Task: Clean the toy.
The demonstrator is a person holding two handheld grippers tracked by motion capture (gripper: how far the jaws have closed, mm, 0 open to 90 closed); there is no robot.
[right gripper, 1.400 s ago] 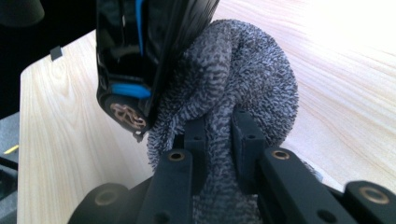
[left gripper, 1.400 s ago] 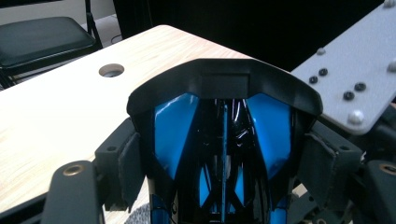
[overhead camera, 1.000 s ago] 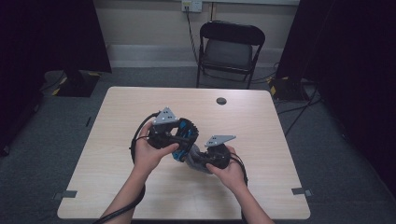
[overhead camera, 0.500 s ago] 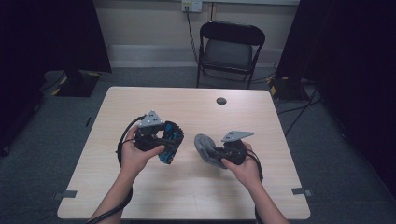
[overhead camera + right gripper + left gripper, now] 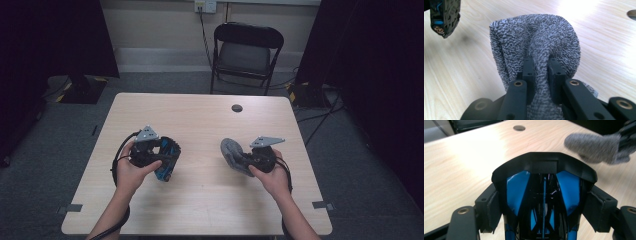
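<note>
The left gripper holds a black and blue plastic thing between its two jaws. In the left gripper view the jaws sit wide apart, one on each side of the thing, and their pads press on its sides. The thing has a curved black top and shiny blue parts under it.

The right gripper pinches a grey fuzzy sock. Its jaws are close together with a fold of the sock squeezed between them. The rest of the sock bulges out past the jaw tips.

Both grippers are over the light wooden table. There is a small round hole in the table near its far edge. The sock is on the near side of that hole, close to it. The black and blue thing is to the left of the sock, well apart from it.

A black folding chair stands on the floor behind the table, just past the hole.
</note>
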